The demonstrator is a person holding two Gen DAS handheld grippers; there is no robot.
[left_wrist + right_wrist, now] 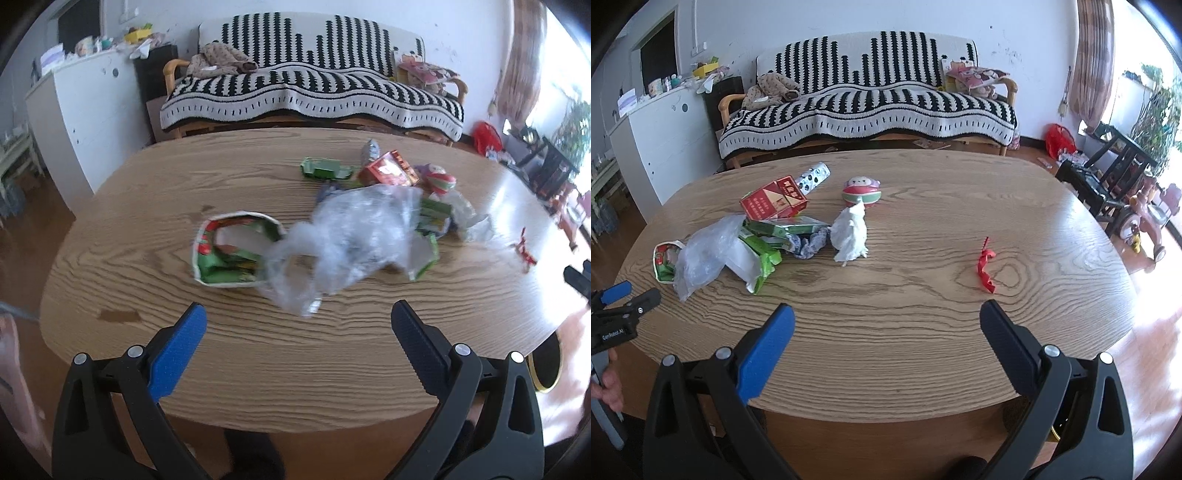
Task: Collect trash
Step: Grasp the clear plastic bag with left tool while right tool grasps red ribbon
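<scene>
both of our grippers sit nearest the lens, the left gripper and the right gripper each hovering over the near edge of the table with jaws spread wide and nothing between them. beyond them, largest of all, the room: a pale wall, a sofa draped in a black-and-white patterned throw, a white cabinet on the left, a patterned curtain and bright window on the right.

next in size comes the oval wooden table, its grain running across in long lines, with wood flooring showing around it.

on the table's left half we see the trash clustered: a crumpled clear plastic bag lying over a green-and-white wrapper, a round paper wrapper with red and green print at the far left edge, a red cigarette box behind them, and a flat green carton beside it. a crumpled white tissue stands just right of the pile, a round red-and-green toy behind it.

smallest, a curled red ribbon scrap lies alone, well apart on the right half.
</scene>
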